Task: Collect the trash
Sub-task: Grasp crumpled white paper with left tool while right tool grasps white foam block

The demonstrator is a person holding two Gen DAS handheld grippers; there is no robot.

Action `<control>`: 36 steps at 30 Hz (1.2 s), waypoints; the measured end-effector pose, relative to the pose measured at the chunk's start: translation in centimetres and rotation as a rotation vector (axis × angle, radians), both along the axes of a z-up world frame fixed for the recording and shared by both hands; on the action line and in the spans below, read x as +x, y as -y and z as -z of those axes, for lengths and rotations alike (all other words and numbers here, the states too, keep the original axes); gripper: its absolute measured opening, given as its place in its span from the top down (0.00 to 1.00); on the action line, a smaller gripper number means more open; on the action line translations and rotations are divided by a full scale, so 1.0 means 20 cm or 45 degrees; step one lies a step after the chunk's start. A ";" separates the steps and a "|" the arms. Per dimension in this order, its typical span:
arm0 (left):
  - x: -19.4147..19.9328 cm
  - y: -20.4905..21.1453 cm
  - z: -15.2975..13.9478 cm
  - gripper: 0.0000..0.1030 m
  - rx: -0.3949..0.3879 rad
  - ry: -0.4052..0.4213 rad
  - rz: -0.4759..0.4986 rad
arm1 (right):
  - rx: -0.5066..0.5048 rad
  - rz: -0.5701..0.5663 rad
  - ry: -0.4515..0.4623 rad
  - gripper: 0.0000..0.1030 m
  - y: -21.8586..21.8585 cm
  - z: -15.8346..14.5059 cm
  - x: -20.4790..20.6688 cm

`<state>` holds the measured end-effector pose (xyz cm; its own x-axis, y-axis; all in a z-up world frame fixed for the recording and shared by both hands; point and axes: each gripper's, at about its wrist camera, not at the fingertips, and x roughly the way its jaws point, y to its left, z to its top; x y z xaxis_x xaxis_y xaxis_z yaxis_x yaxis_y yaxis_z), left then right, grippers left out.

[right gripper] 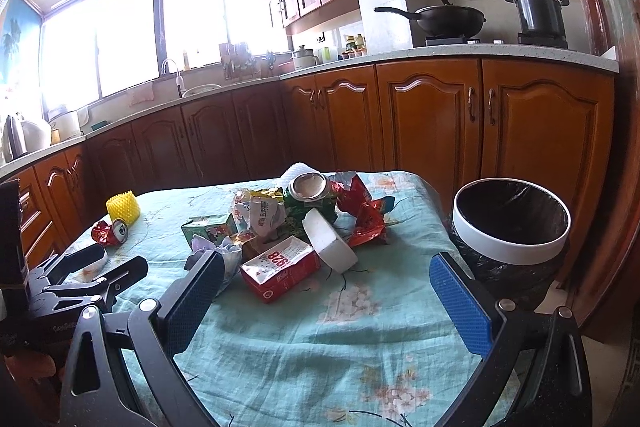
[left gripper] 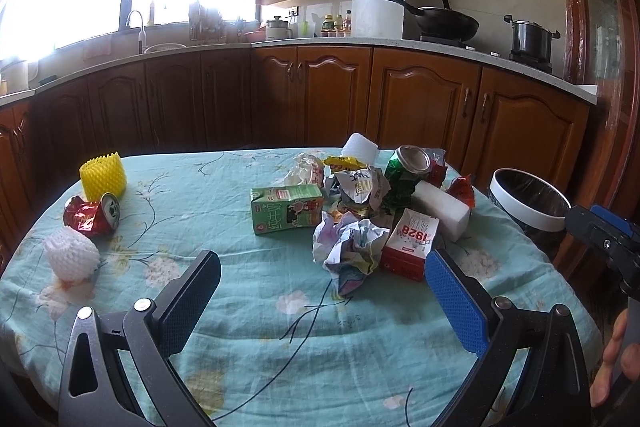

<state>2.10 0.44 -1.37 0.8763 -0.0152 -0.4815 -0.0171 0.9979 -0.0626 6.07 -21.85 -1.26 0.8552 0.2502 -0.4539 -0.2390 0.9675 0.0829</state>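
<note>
— Both grippers hang over the table with nothing in them: the left gripper has its fingers spread wide, and so does the right gripper.

— And the trash?

— Heaped mid-table on the teal cloth: crumpled paper, a red carton, a green juice box, a green can, a white foam block. A crushed red can and yellow foam net lie well apart, at the left.

— The bin?

— The black-lined bin stands just beside the table's right edge, probably on the floor.
</note>
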 end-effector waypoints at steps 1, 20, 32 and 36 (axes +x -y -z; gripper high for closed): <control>0.01 0.00 0.00 0.01 0.000 -0.007 0.002 | 0.002 -0.006 -0.009 0.00 0.00 0.01 0.01; 0.48 -0.05 0.11 0.14 -0.099 -0.298 0.071 | -0.047 -0.150 -0.329 0.24 -0.08 0.22 0.50; 0.74 -0.09 0.25 0.58 -0.212 -0.414 0.152 | -0.154 -0.195 -0.469 0.61 -0.17 0.40 0.77; 0.73 -0.08 0.24 0.74 -0.196 -0.390 0.183 | -0.126 -0.190 -0.453 0.64 -0.15 0.38 0.74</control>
